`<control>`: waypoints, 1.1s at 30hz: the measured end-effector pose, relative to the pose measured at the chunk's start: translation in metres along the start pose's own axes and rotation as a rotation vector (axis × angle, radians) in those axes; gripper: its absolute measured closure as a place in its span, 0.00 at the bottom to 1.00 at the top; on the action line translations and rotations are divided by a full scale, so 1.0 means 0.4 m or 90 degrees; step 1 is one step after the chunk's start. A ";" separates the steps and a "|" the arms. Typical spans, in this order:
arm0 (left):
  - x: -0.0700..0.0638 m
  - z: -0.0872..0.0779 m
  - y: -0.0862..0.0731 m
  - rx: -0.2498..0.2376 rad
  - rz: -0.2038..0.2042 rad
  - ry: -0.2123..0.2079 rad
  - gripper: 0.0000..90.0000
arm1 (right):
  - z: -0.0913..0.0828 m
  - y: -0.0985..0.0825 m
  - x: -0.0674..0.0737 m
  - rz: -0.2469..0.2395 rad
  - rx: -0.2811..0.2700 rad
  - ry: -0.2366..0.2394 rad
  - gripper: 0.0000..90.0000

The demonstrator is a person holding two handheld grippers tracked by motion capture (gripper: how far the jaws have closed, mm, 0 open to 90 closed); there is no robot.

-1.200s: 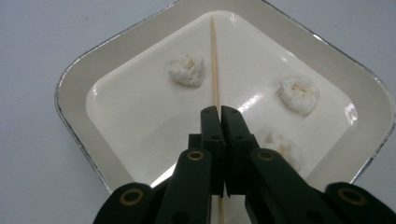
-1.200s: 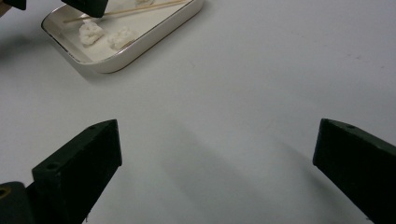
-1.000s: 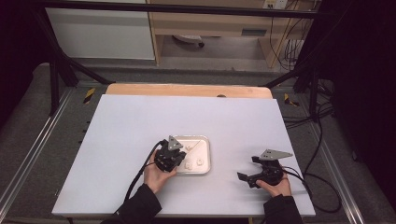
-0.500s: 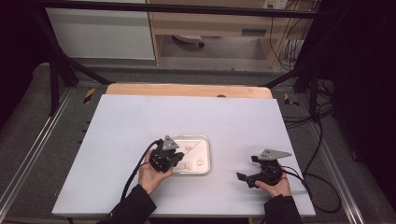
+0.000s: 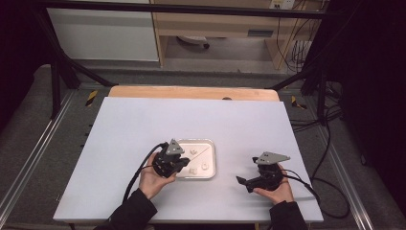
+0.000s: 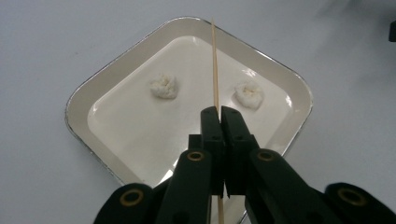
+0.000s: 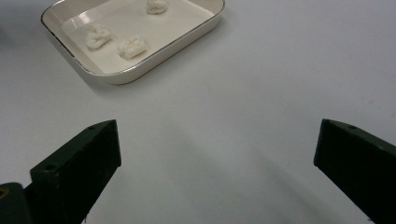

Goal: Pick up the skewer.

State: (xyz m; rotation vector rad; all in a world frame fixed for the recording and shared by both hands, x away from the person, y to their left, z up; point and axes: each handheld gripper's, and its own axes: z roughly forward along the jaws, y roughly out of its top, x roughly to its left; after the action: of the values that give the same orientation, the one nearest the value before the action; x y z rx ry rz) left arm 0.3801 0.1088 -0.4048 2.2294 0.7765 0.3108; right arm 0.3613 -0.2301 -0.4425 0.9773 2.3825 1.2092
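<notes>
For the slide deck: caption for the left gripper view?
Left gripper shut on a thin wooden skewer above a white tray.

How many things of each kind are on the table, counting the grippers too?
White lumps: 3
Tray: 1
Wooden skewer: 1
Grippers, left gripper and right gripper: 2
Total: 7

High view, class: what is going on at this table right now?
A person holds a gripper in each hand. The left gripper is shut on a thin wooden skewer above a white tray holding three small white lumps. The right gripper is open over the table, beside the tray.
</notes>
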 end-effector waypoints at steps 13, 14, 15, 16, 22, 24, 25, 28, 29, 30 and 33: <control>-0.050 0.021 0.043 0.019 0.049 -0.030 0.99 | 0.008 0.037 0.047 -0.115 0.025 -0.041 0.03; -0.054 0.024 0.047 0.021 0.053 -0.032 0.99 | 0.009 0.038 0.050 -0.121 0.027 -0.042 0.04; -0.057 0.026 0.051 0.024 0.058 -0.033 0.99 | 0.009 0.040 0.053 -0.127 0.028 -0.044 0.04; -0.061 0.028 0.054 0.025 0.061 -0.035 0.99 | 0.010 0.041 0.055 -0.132 0.029 -0.046 0.05; -0.087 0.048 0.078 0.038 0.082 -0.048 0.99 | 0.012 0.047 0.067 -0.175 0.038 -0.059 0.07; -0.092 0.051 0.082 0.039 0.084 -0.050 0.99 | 0.012 0.050 0.072 -0.197 0.039 -0.065 0.07; -0.096 0.053 0.085 0.043 0.090 -0.051 0.99 | 0.012 0.052 0.075 -0.208 0.039 -0.066 0.08; -0.110 0.063 0.094 0.050 0.100 -0.057 0.99 | 0.011 0.055 0.084 -0.247 0.035 -0.071 0.11; -0.114 0.066 0.097 0.051 0.104 -0.059 0.99 | 0.011 0.055 0.084 -0.247 0.035 -0.071 0.11; -0.118 0.069 0.100 0.054 0.106 -0.061 0.99 | 0.011 0.055 0.086 -0.255 0.035 -0.072 0.11; -0.130 0.077 0.108 0.059 0.120 -0.065 0.99 | 0.012 0.056 0.090 -0.285 0.038 -0.077 0.14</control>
State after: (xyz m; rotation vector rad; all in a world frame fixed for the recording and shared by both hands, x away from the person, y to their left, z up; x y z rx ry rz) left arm 0.3712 0.0357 -0.3944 2.3915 0.5385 0.2535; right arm 0.3474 -0.1932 -0.4260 0.4735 2.3760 0.8910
